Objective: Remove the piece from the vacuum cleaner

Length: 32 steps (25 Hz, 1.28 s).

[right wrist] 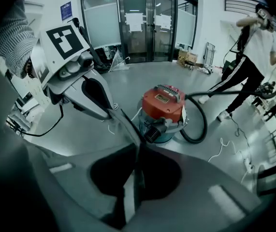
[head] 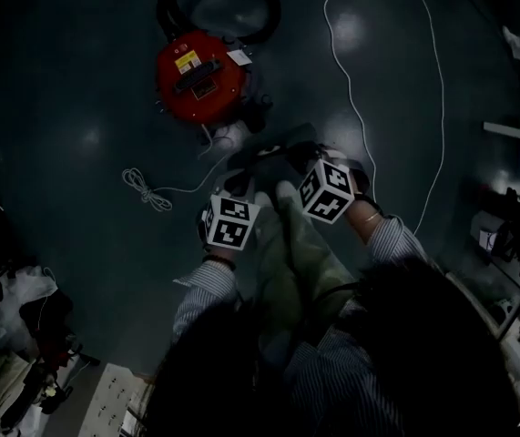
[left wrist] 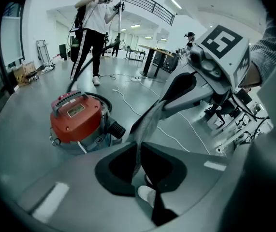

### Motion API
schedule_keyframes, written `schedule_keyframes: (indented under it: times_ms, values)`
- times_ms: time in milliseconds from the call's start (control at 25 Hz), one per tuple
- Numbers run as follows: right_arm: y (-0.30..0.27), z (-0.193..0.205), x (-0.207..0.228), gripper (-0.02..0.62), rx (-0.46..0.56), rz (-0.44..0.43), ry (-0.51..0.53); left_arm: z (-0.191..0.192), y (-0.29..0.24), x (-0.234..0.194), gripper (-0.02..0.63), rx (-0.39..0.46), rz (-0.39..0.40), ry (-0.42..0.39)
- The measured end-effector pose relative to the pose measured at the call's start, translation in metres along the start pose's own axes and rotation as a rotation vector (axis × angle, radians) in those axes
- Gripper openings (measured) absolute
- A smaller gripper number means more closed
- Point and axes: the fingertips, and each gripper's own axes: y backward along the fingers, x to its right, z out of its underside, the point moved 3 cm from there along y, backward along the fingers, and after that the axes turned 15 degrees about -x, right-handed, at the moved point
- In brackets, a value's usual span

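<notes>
The red vacuum cleaner (head: 200, 71) stands on the dark floor ahead of me, also visible in the left gripper view (left wrist: 77, 117) and the right gripper view (right wrist: 163, 105). A thin grey sheet-like piece (left wrist: 147, 124) is stretched between my two grippers, away from the vacuum. My left gripper (left wrist: 138, 151) is shut on one end of it. My right gripper (right wrist: 138, 163) is shut on the other end (right wrist: 130, 129). In the head view the left gripper (head: 241, 180) and the right gripper (head: 291, 155) are close together above my legs, their tips nearly meeting.
A black hose (right wrist: 200, 124) loops from the vacuum towards a standing person (left wrist: 92, 28). A coiled white cord (head: 150, 189) lies left of the grippers, and a long white cable (head: 351, 89) runs along the floor to the right. Shelving (head: 514, 244) lines the right side.
</notes>
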Motion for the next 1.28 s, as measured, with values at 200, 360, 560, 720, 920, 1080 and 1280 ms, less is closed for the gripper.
schedule_keyframes:
  times_ms: [200, 360, 560, 720, 920, 1080, 1280]
  values:
    - [0.098, -0.016, -0.011, 0.021, 0.061, 0.032, -0.046, -0.022, 0.089, 0.025, 0.029, 0.068, 0.013, 0.036]
    - [0.172, -0.027, -0.024, 0.021, 0.116, 0.062, -0.064, -0.032, 0.157, 0.046, 0.029, 0.118, 0.022, 0.032]
    - [0.243, -0.041, -0.043, 0.021, 0.184, 0.077, -0.07, -0.034, 0.225, 0.064, 0.029, 0.176, -0.001, 0.032]
    - [0.283, -0.05, -0.048, 0.021, 0.257, 0.076, -0.112, -0.04, 0.266, 0.075, 0.029, 0.234, 0.014, 0.068]
    - [0.316, -0.047, -0.064, 0.021, 0.324, 0.082, -0.157, -0.04, 0.297, 0.095, 0.029, 0.281, 0.003, 0.057]
    - [0.335, -0.041, -0.074, 0.021, 0.381, 0.074, -0.191, -0.039, 0.317, 0.104, 0.029, 0.319, -0.009, 0.042]
    - [0.336, -0.033, -0.079, 0.021, 0.413, 0.07, -0.218, -0.038, 0.323, 0.109, 0.029, 0.326, -0.019, 0.032]
